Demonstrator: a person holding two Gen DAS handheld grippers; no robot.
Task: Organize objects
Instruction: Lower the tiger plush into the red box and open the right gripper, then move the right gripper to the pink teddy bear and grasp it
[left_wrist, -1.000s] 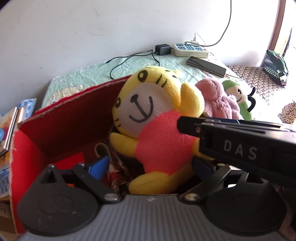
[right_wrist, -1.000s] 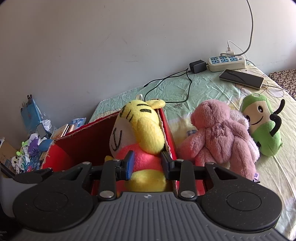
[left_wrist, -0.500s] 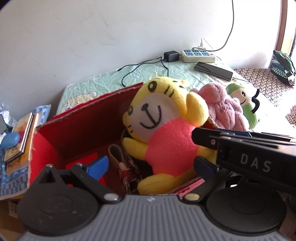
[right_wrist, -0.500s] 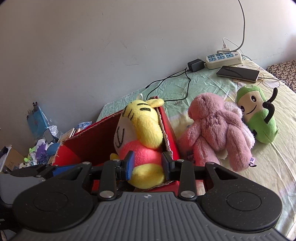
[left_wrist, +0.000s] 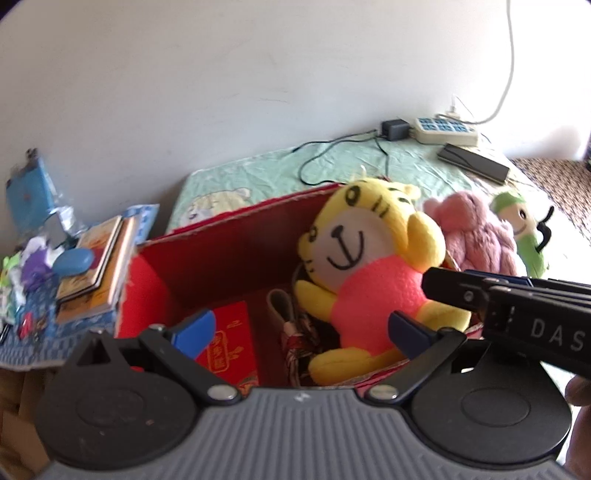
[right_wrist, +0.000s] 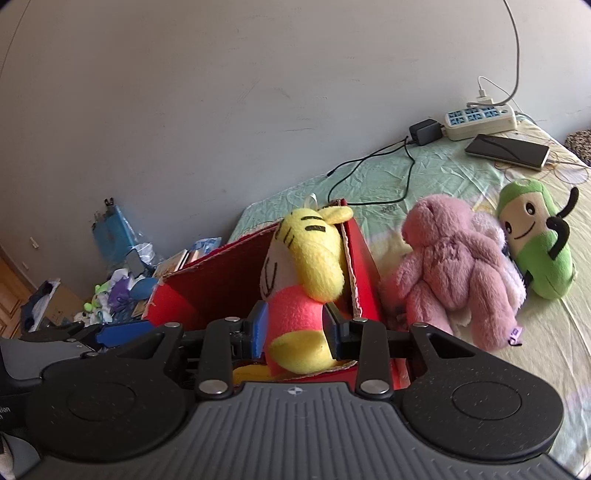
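1. Right wrist view shows the right claw (right_wrist: 294, 328) closed on the tiger (right_wrist: 306, 280), its two fingers pressing the pink belly from both sides.
2. From where I stand, the tiger sits inside the red box (right_wrist: 364, 266), at the box's right end, with its yellow head rising above the rim and leaning against the right wall.
3. In the left wrist view the tiger (left_wrist: 369, 273) faces the camera, smiling, and the right claw (left_wrist: 517, 314) comes in from the right side and touches its body.
4. The left claw (left_wrist: 299, 328) is wide open and holds nothing; it hangs over the near edge of the box (left_wrist: 229, 243).
5. On the box floor lies a red envelope (left_wrist: 231, 339) with gold print, and beside it a patterned cloth thing which I cannot identify.
6. The box stands on the bed (right_wrist: 443, 177), which has a light green sheet.
7. Just outside the right wall of the box lies a pink plush (right_wrist: 454, 266), face down.
8. Next to it, further right, rests a green plush (right_wrist: 535, 243) with a smiling face.
9. Near the wall on the bed are a power strip (right_wrist: 480, 120), a black adapter (right_wrist: 424, 131) and a phone (right_wrist: 508, 150).
10. To the left of the box I see a stack of books (left_wrist: 96, 266) and small clutter.
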